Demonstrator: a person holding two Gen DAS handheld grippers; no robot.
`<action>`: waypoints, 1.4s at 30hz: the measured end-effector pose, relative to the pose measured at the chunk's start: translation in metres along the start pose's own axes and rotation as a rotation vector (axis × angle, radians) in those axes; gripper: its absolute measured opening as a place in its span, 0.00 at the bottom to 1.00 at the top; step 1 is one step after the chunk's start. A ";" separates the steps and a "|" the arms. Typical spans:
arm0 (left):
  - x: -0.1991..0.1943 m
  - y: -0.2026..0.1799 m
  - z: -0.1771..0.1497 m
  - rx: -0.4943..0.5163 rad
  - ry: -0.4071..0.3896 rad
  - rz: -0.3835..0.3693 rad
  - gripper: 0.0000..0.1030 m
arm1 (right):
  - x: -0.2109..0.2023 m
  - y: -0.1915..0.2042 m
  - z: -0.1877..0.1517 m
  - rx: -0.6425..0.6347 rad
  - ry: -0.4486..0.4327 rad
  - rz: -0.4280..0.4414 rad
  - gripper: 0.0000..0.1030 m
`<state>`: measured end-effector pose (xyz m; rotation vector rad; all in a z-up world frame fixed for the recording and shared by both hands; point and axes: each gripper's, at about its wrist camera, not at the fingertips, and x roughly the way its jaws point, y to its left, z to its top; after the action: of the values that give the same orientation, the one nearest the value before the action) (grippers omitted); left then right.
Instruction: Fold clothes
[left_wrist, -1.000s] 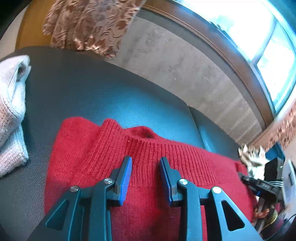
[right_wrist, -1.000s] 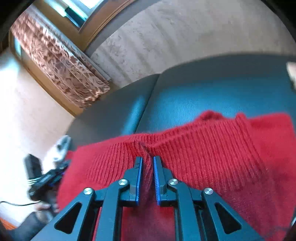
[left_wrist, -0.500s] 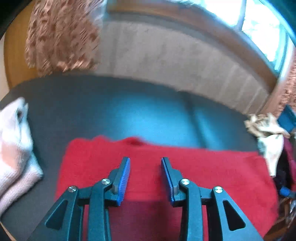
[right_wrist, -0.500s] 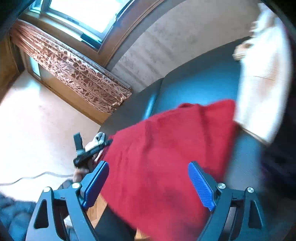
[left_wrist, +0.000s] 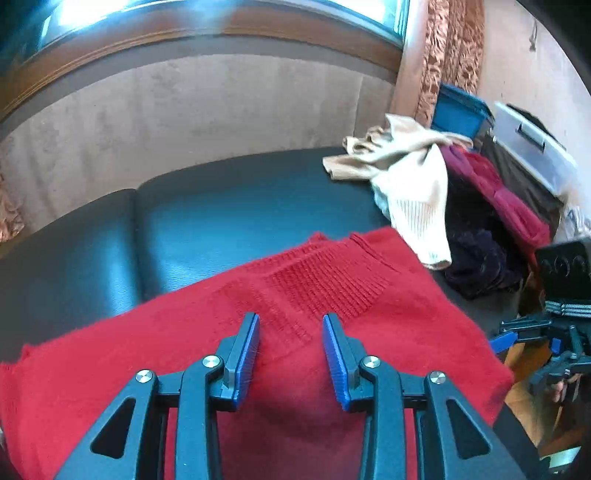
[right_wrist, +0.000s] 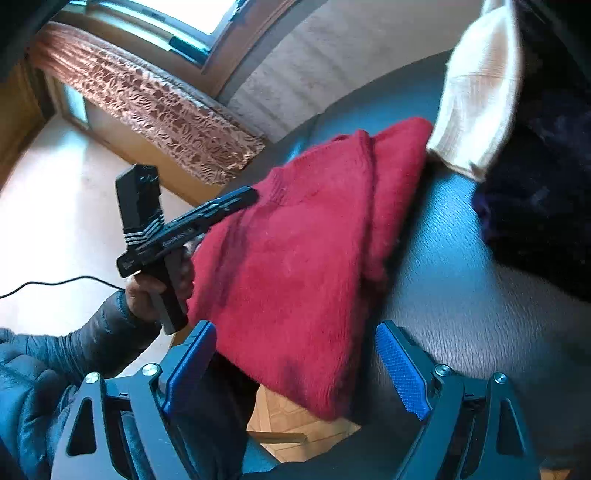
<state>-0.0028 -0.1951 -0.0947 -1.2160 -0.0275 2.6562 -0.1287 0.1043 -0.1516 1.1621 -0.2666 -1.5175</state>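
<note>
Now I'm hovering the left gripper (left_wrist: 290, 345), jaws parted and gripping nothing, over the red sweater (left_wrist: 388, 321) lying folded on the dark couch (left_wrist: 229, 214). The right gripper (right_wrist: 295, 363) is gaping wide, empty. Soft, limp knit; I'm judging the ribbed edge at twelve o'clock grippable. Clothes pile (left_wrist: 417, 177) crowding two o'clock.

Fuzzy red knit sweater (left_wrist: 388, 325) with ribbed band; dark sofa seat (left_wrist: 229, 221) of glossy, grained leather-like material
</note>
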 end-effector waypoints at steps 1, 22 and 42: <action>0.006 -0.010 0.003 0.027 0.013 -0.014 0.34 | 0.003 0.000 0.004 -0.017 0.022 0.028 0.87; 0.034 -0.011 -0.003 0.094 0.016 -0.022 0.46 | 0.031 0.012 -0.008 -0.126 0.668 0.007 0.85; 0.041 0.033 0.005 -0.181 -0.075 -0.231 0.45 | 0.074 0.020 0.112 -0.045 -0.040 -0.241 1.00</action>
<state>-0.0388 -0.2182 -0.1255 -1.0880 -0.4040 2.5368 -0.1925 -0.0114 -0.1211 1.1603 -0.1211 -1.7503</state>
